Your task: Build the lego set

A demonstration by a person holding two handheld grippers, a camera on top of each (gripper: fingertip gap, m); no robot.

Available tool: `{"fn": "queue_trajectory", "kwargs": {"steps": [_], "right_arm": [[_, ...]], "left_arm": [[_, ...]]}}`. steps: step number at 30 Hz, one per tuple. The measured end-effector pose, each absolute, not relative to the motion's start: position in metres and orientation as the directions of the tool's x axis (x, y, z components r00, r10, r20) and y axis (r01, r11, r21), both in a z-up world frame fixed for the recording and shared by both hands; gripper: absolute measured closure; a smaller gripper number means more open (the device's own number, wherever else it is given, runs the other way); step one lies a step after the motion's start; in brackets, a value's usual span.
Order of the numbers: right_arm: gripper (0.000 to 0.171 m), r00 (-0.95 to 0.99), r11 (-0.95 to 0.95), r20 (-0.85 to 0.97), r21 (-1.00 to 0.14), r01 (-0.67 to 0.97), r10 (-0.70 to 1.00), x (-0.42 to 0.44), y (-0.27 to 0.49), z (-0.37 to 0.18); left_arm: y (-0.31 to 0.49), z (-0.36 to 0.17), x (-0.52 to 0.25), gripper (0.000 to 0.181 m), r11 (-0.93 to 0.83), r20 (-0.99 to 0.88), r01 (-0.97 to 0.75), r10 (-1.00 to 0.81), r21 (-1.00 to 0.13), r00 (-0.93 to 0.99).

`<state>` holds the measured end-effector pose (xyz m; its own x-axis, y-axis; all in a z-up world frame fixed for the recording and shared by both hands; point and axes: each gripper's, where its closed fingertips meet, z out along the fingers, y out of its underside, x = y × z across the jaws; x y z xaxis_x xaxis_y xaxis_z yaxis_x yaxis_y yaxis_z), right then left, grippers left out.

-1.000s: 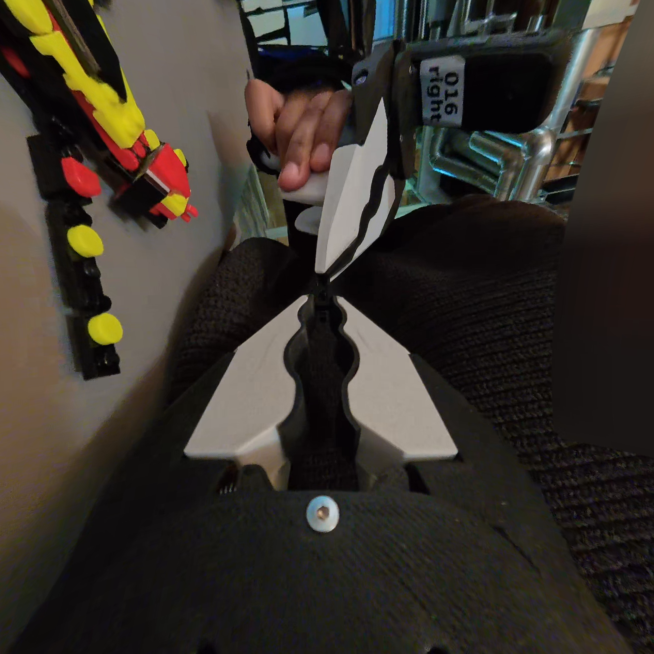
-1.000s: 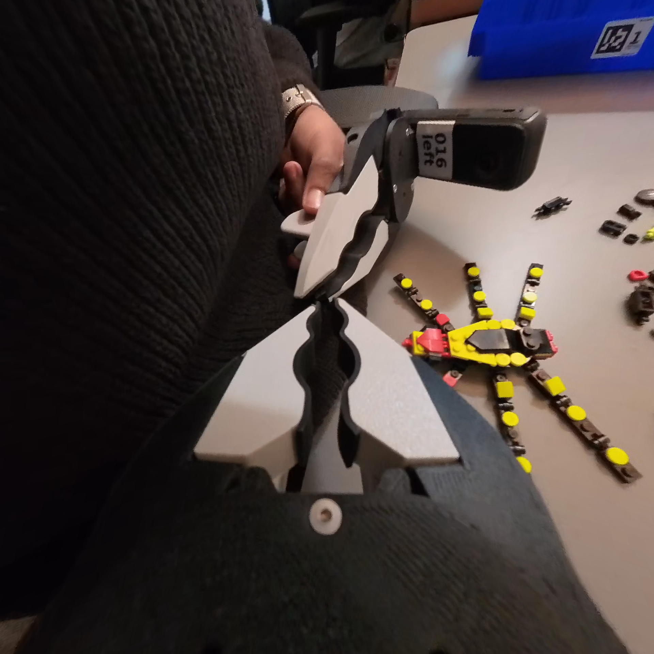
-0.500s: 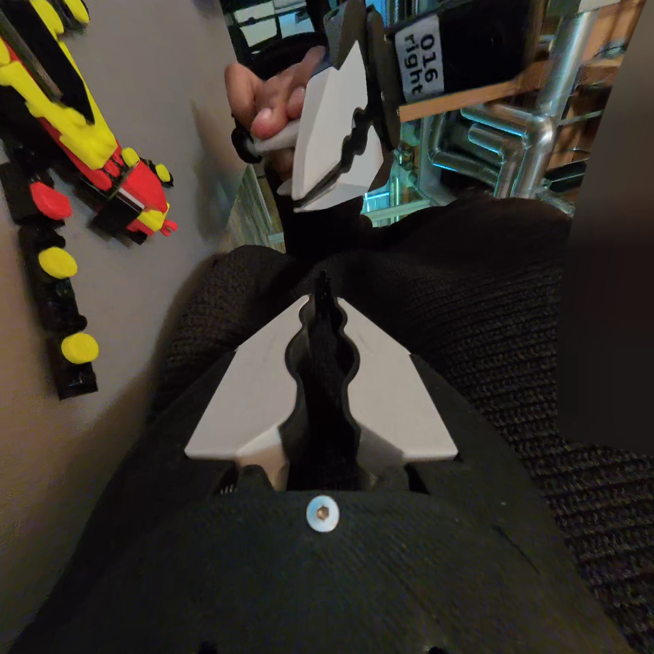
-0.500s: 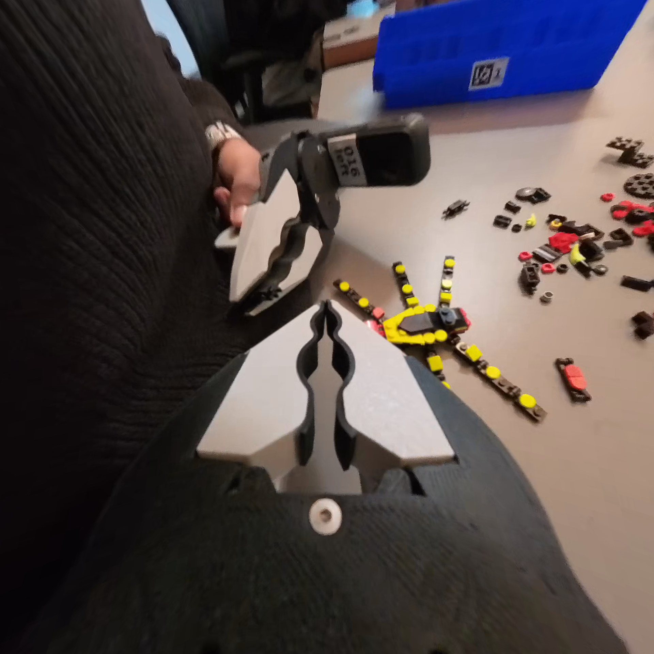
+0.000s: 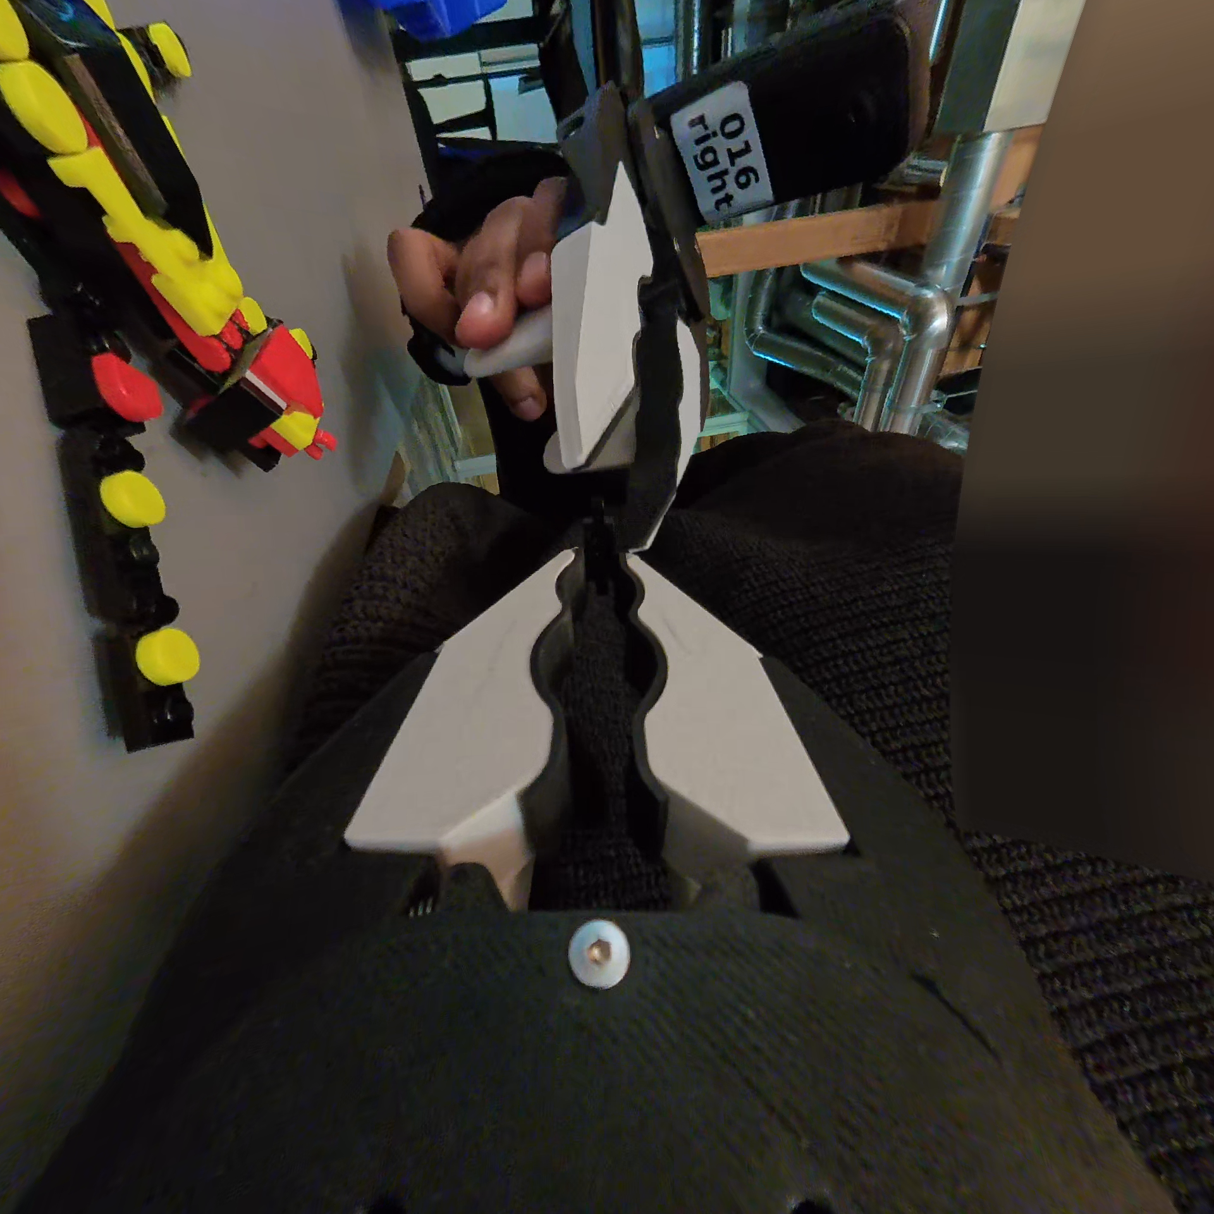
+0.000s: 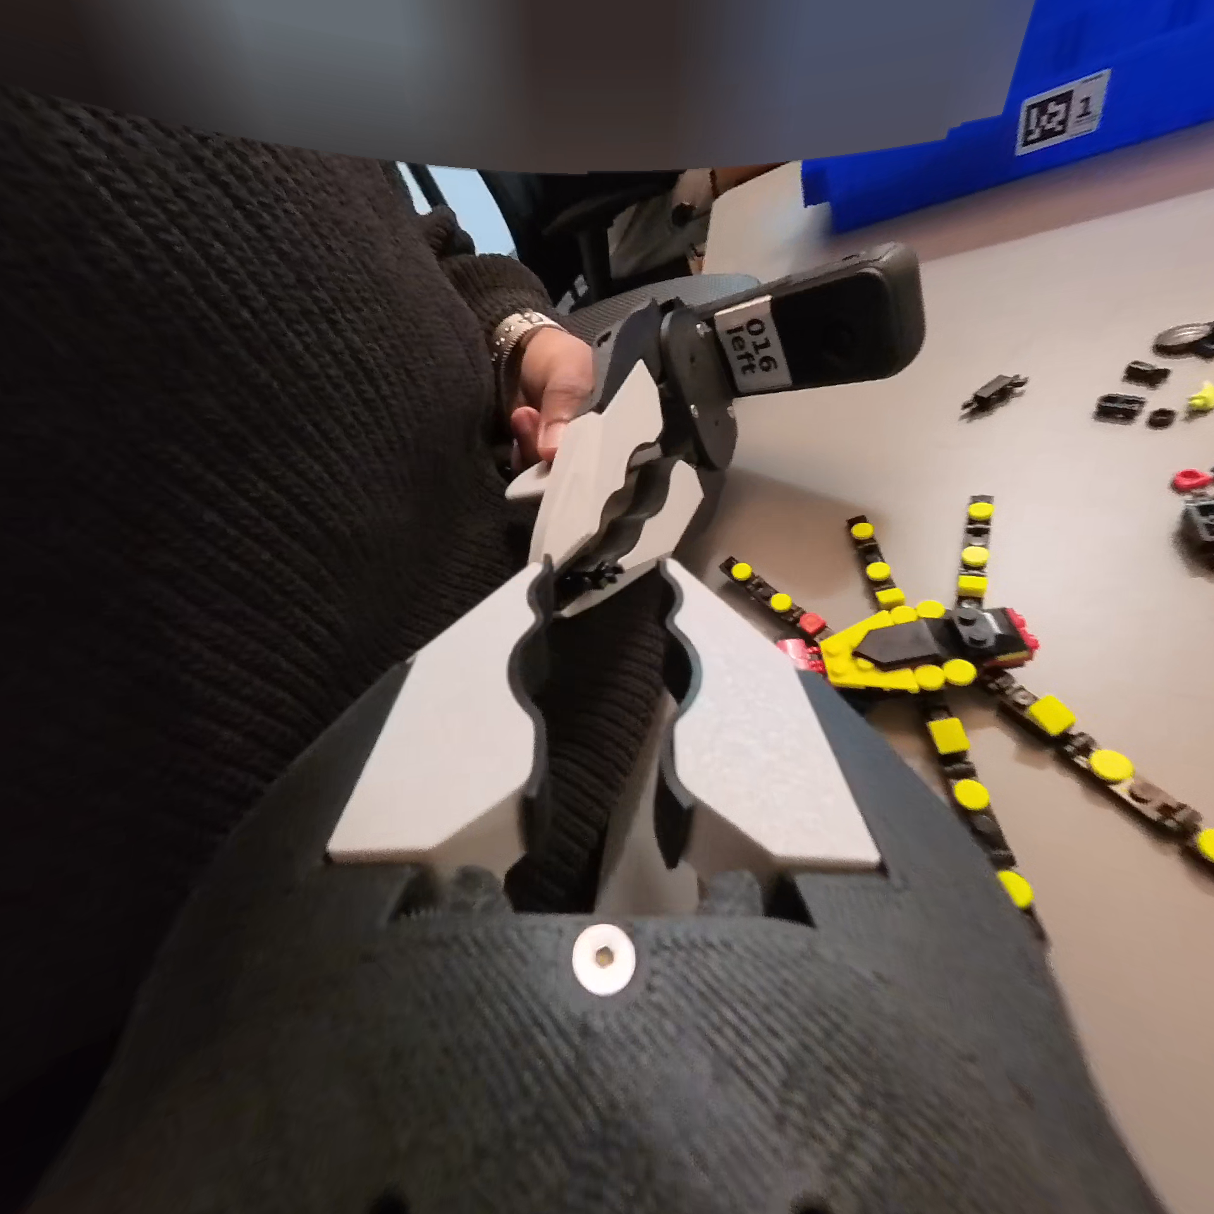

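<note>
Tip to tip above the person's lap, the left gripper [image 5: 601, 558] pinched a small black piece [image 6: 588, 577] while the right gripper [image 6: 604, 575] gaped around it, beside the model [image 6: 920, 650] on the table [image 6: 1084, 985].

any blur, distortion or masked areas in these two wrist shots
Left wrist view: fisheye bend stretches the lego model; a smooth dark patch masks the right edge. Right wrist view: a grey blurred band covers the top, the blue bin is slightly motion-smeared, and the loose pieces are soft.
</note>
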<state>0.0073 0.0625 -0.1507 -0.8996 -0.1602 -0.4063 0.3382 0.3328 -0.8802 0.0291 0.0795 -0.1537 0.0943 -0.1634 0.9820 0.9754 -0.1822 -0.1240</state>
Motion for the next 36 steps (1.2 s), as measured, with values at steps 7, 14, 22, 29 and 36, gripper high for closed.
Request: {"fn": "queue_trajectory", "kwargs": {"steps": [7, 14, 22, 29, 36], "right_arm": [[0.148, -0.885, 0.314, -0.412, -0.888, 0.335, -0.219, 0.017, 0.062, -0.145], [0.144, -0.902, 0.318, -0.373, -0.901, 0.296, -0.217, 0.016, 0.066, -0.147], [0.164, -0.908, 0.297, -0.326, -0.923, 0.245, -0.264, 0.023, 0.064, -0.141], [0.171, -0.911, 0.283, -0.332, -0.923, 0.261, -0.244, 0.017, 0.066, -0.139], [0.155, -0.919, 0.273, -0.359, -0.911, 0.309, -0.160, -0.001, 0.068, -0.142]], "left_arm": [[0.080, -0.150, 0.034, 0.175, -0.205, 0.976, 0.963, -0.164, -0.176, 0.144], [0.078, -0.141, 0.031, 0.175, -0.184, 0.967, 0.967, -0.212, -0.179, 0.139], [0.076, -0.136, 0.027, 0.175, -0.161, 0.964, 0.973, -0.234, -0.166, 0.125], [0.077, -0.135, 0.026, 0.175, -0.152, 0.962, 0.972, -0.233, -0.182, 0.143], [0.072, -0.138, 0.011, 0.175, -0.085, 0.968, 0.984, -0.208, -0.158, 0.138]]}}
